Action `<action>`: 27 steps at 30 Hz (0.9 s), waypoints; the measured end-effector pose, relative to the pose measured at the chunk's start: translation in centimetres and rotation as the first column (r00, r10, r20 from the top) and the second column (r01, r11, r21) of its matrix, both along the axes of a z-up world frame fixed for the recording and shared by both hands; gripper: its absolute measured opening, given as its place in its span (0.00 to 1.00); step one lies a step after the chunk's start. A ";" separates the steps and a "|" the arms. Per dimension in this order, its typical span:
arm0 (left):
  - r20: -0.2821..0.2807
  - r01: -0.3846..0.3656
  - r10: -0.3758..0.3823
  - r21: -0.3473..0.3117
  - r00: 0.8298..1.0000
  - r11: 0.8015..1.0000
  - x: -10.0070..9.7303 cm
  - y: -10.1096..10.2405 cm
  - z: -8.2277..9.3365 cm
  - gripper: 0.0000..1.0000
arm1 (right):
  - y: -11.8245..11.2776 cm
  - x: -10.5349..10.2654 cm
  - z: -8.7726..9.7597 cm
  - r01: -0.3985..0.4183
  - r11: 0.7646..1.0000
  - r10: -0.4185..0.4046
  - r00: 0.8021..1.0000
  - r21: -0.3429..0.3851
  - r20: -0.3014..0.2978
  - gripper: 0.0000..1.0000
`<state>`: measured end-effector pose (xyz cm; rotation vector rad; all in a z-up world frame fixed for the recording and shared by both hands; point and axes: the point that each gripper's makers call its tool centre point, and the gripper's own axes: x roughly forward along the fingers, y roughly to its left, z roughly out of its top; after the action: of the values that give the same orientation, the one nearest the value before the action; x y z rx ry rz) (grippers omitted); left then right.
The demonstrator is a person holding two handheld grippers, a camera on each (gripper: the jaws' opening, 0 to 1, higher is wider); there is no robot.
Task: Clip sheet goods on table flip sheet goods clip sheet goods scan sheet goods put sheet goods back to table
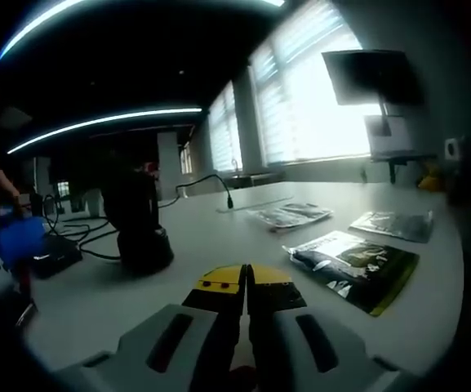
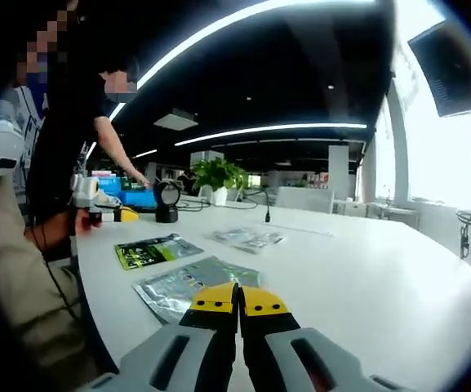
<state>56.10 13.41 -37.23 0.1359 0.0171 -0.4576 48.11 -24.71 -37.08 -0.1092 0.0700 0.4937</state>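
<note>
Several sheet goods lie flat on the white table [image 2: 366, 278]. A dark packet with a green edge [image 1: 356, 266] lies right of my left gripper [image 1: 246, 282], whose yellow-tipped jaws are shut on nothing. Farther off are a silver packet [image 1: 394, 224] and clear packets [image 1: 292, 214]. My right gripper [image 2: 239, 300] is shut and empty, just above the near edge of the silver packet [image 2: 188, 286]. Beyond that lie the green-edged packet [image 2: 153, 251] and clear packets [image 2: 247, 238]. At the far left the left gripper [image 2: 126, 215] is held low over the table edge.
A black scanner on a stand [image 1: 141, 224] [image 2: 166, 202] sits with cables and a gooseneck microphone [image 1: 219, 186]. Blue boxes [image 2: 133, 196] and a potted plant [image 2: 219, 175] stand behind. A person [image 2: 64, 147] stands at the left edge of the table. A monitor [image 1: 374, 77] hangs by the windows.
</note>
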 end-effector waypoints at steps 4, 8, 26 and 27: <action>-0.011 0.007 -0.007 -0.012 1.000 1.000 0.0 0.0 -0.1 0.00 | -0.5 0.0 0.0 0.006 1.000 -0.007 1.000 0.016 0.004 0.00; -0.009 0.006 -0.006 -0.020 1.000 1.000 0.1 0.1 -0.1 0.00 | -0.9 0.0 -0.2 0.013 0.998 -0.012 1.000 0.068 -0.007 0.00; 0.008 0.011 -0.011 -0.009 1.000 1.000 0.0 0.0 0.1 0.00 | 0.1 0.1 -1.5 -0.007 1.000 0.007 0.999 0.008 -0.032 0.00; 0.011 0.010 -0.010 -0.009 1.000 1.000 0.0 0.1 0.2 0.00 | 0.1 0.1 -1.5 -0.006 1.000 0.006 0.999 0.007 -0.033 0.00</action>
<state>56.14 13.47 -37.06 0.1296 0.0034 -0.4670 48.20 -24.63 -38.62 -0.0945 0.1002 0.5014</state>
